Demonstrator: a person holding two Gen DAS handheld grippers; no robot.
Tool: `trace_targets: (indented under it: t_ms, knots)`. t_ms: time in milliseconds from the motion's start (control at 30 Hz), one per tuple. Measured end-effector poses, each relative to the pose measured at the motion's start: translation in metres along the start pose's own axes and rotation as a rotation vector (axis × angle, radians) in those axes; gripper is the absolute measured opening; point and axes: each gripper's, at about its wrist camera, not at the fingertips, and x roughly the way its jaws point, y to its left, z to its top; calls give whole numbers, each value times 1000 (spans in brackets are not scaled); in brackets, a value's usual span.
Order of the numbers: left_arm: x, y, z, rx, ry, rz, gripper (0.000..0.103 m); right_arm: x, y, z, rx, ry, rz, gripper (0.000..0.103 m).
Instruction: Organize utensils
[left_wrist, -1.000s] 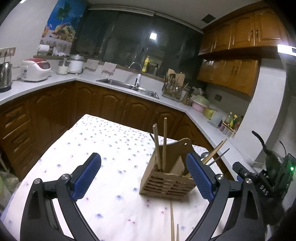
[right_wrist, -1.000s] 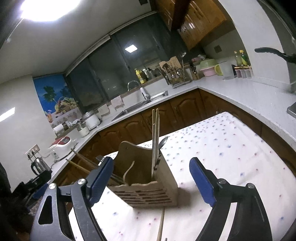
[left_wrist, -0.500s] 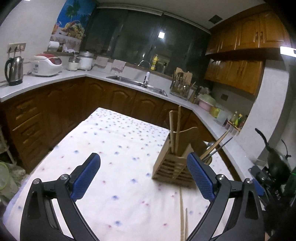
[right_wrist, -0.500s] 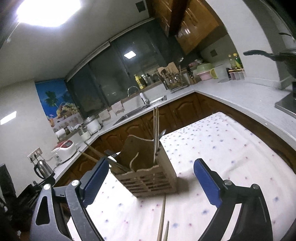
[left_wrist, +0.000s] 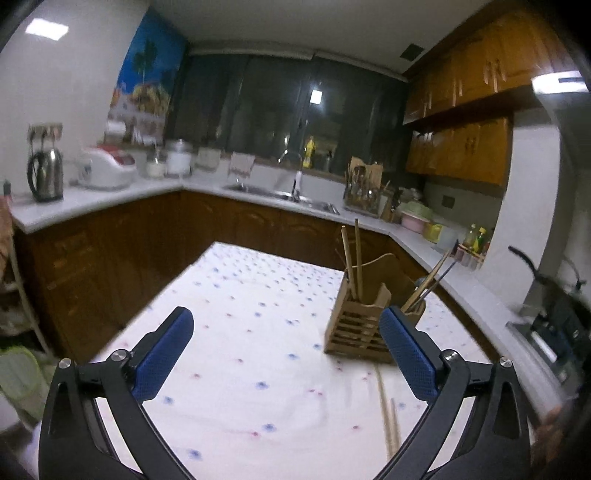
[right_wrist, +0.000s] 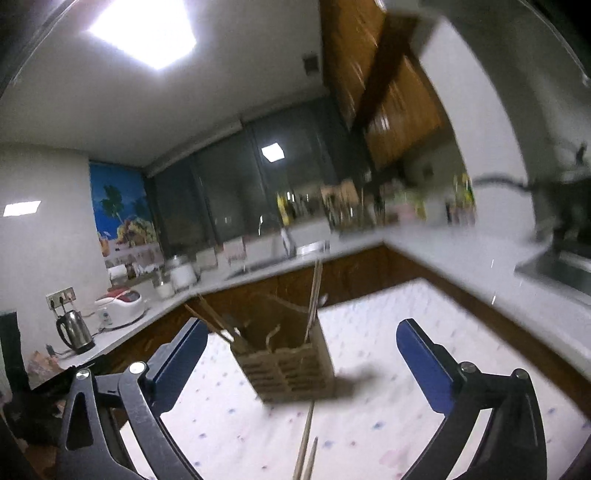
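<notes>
A slatted wooden utensil holder (left_wrist: 364, 325) stands on the table, right of centre, with two upright chopsticks (left_wrist: 352, 258) and some leaning utensils (left_wrist: 428, 286) in it. It also shows in the right wrist view (right_wrist: 290, 367). A loose pair of chopsticks (left_wrist: 388, 417) lies on the cloth in front of the holder, also in the right wrist view (right_wrist: 306, 443). My left gripper (left_wrist: 286, 350) is open and empty, held back above the table. My right gripper (right_wrist: 301, 363) is open and empty, facing the holder from the other side.
The table carries a white cloth with small blue and pink flowers (left_wrist: 240, 332). Brown cabinets and a white counter (left_wrist: 110, 195) run around the room, with a kettle (left_wrist: 46, 177), a rice cooker (left_wrist: 107, 171) and a sink (left_wrist: 284, 194). A stove with a pan (left_wrist: 554, 310) is at the right.
Both grippers have pulled back and up from the holder, so it looks smaller and farther. The loose chopsticks on the cloth show more. Both grippers stay open.
</notes>
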Motion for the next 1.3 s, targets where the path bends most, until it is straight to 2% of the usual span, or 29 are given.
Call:
trace_targets:
  t_ms: [133, 333, 533, 833, 1300]
  knots:
    - [-14, -3, -23, 56, -39, 26, 103, -20, 10, -21, -98, -46, -8, 103]
    - [-20, -6, -60, 103, -28, 38, 103, -26, 7, -62, -137, 39, -5, 103]
    - [-14, -10, -86, 127, 24, 54, 103, -32, 3, -81, -142, 73, -10, 103]
    - [-5, -9, -100, 116, 54, 61, 103, -33, -6, -94, -121, 99, -12, 103]
    - [-1, -13, -109, 144, 58, 55, 103, -31, -15, -101, -110, 119, -2, 103]
